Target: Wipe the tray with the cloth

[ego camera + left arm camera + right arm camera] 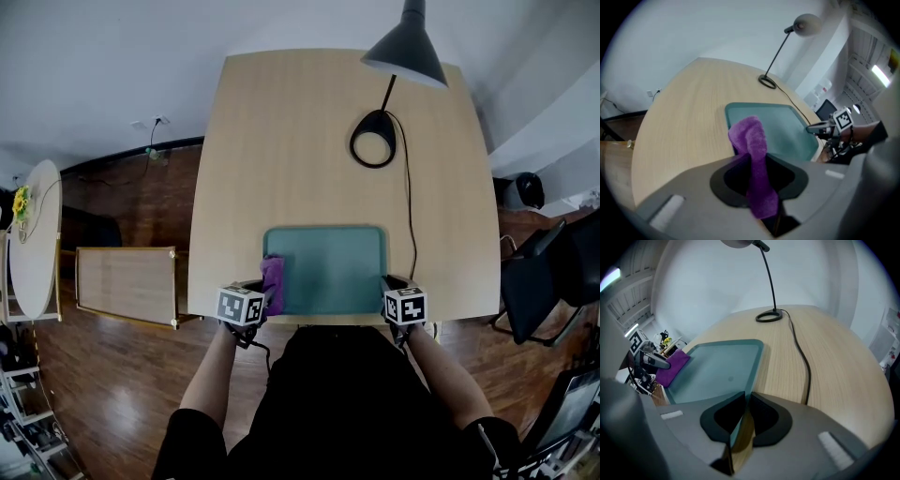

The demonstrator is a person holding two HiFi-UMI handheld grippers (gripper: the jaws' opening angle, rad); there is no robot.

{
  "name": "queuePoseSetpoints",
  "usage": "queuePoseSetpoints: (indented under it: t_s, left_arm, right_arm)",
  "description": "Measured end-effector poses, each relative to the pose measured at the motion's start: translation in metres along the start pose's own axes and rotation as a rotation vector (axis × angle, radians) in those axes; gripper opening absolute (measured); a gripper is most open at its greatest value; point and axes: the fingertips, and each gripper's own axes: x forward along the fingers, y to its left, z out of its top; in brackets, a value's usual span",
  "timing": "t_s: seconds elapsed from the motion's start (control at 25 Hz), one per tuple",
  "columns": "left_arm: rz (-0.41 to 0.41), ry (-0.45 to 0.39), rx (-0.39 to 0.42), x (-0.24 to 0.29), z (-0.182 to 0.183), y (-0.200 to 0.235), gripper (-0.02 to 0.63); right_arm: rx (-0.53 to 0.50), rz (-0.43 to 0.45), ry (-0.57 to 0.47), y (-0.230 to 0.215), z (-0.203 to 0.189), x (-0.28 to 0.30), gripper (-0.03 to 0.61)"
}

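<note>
While you are pinching the cloth (752, 154) between the jaws of the left gripper (757, 165), its purple free end is standing up just ahead of those jaws and leaning over the near left edge of the tray (787, 126). In the head view the cloth (272, 279) is lying against the left rim of the tray (333, 267), right in front of the left gripper (258, 298).

You are clamping the right gripper (744, 401) on the tray (722, 366) itself. Its jaws are pressing onto the rim at the near right corner, with the teal edge showing between them. The tray is sitting flat on the table (281, 141), stretching from one gripper across to the other.

Seen from the right gripper, the cloth (672, 367) and the left gripper (654, 361) are showing off to the left, across the tray. Seen from the left gripper, the right gripper (826, 127) is showing off to the right at the tray's other near corner.

Well beyond both grippers, a lamp (405, 47) is standing on the table on a ring-shaped base. Its cable (409, 206) is running back toward you and passing just to the right of the right gripper (394, 289). A chair (544, 281) is standing on the floor further to the right.
</note>
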Motion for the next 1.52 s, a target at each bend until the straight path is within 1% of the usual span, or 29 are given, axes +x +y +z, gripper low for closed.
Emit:
queuePoseSetpoints:
  t_s: [0.12,0.24,0.36,0.48,0.6,0.72,0.84,0.92,0.96,1.04,1.12,1.24,1.4,1.52]
  left_arm:
    - [-0.042,0.051,0.06,0.018,-0.003,-0.03,0.113]
    - [-0.096,0.104,0.137,0.041,-0.005,-0.068,0.113]
    - [-0.153,0.138,0.199,0.064,0.004,-0.108,0.114]
    - [-0.236,0.166,0.248,0.088,0.013,-0.149,0.114]
    - [-0.31,0.203,0.33,0.111,0.016,-0.186,0.113]
    - [-0.338,0.226,0.38,0.123,0.02,-0.212,0.114]
    - [-0.354,0.233,0.406,0.133,0.022,-0.233,0.114]
    - [-0.36,0.23,0.414,0.135,0.021,-0.237,0.114]
    - [-0.368,0.225,0.405,0.133,0.021,-0.236,0.113]
    - [-0.382,0.205,0.36,0.125,0.021,-0.228,0.112]
    - [-0.366,0.173,0.302,0.112,0.026,-0.209,0.112]
    - [-0.281,0.122,0.208,0.081,0.028,-0.164,0.112]
    - [-0.182,0.07,0.061,0.03,0.014,-0.09,0.112]
    - [-0.09,0.05,0.0,-0.009,-0.001,-0.042,0.112]
  right_arm:
    - [0.002,-0.006,-0.005,0.003,0.002,0.001,0.041]
    - [0.004,-0.005,-0.011,0.005,0.003,0.001,0.041]
    - [0.005,-0.008,-0.018,0.005,0.003,0.0,0.041]
    - [0.011,-0.007,-0.025,0.006,0.002,0.0,0.041]
    - [0.012,-0.005,-0.03,0.007,0.002,0.0,0.041]
    - [0.009,-0.001,-0.026,0.009,0.002,-0.001,0.041]
    - [0.019,0.007,-0.024,0.009,0.001,-0.002,0.04]
    - [0.032,0.016,-0.021,0.008,0.0,-0.003,0.038]
    - [0.034,0.019,-0.017,0.008,-0.001,-0.003,0.038]
    - [0.029,0.02,-0.012,0.007,-0.002,-0.003,0.038]
    - [0.025,0.022,-0.018,0.005,0.003,-0.003,0.038]
    - [0.023,0.032,-0.024,0.003,0.005,-0.004,0.04]
    - [0.017,0.043,-0.013,0.002,0.003,-0.005,0.04]
    - [0.013,0.049,-0.012,0.001,0.004,-0.005,0.041]
